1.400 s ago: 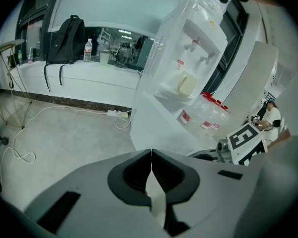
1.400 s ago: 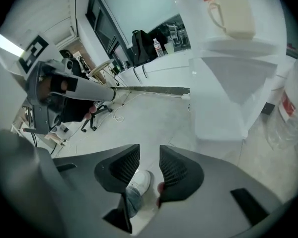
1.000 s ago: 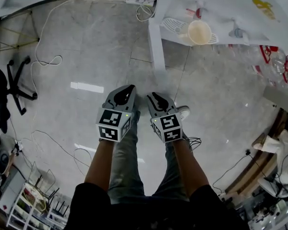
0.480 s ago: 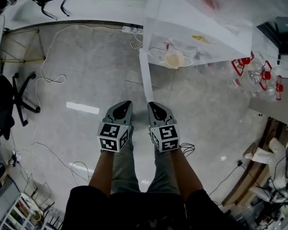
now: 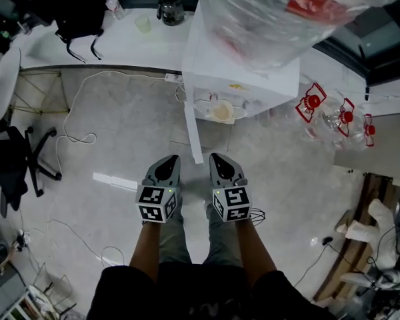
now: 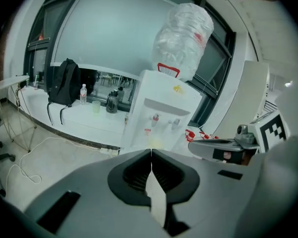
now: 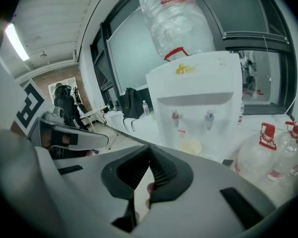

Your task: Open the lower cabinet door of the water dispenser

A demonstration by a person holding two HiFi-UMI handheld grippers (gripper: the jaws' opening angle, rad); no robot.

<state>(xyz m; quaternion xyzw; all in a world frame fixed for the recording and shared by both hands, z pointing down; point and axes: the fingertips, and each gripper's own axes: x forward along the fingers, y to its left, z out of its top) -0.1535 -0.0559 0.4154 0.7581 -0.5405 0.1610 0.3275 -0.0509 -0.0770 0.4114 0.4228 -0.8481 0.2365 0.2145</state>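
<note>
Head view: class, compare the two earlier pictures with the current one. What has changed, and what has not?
The camera has drawn up and away from the floor, so the water dispenser looks smaller and its bottle has come into sight. The right gripper has just been closing its jaws, with nothing between them. Unchanged: the left gripper beside it, both empty; the cup under the taps.
</note>
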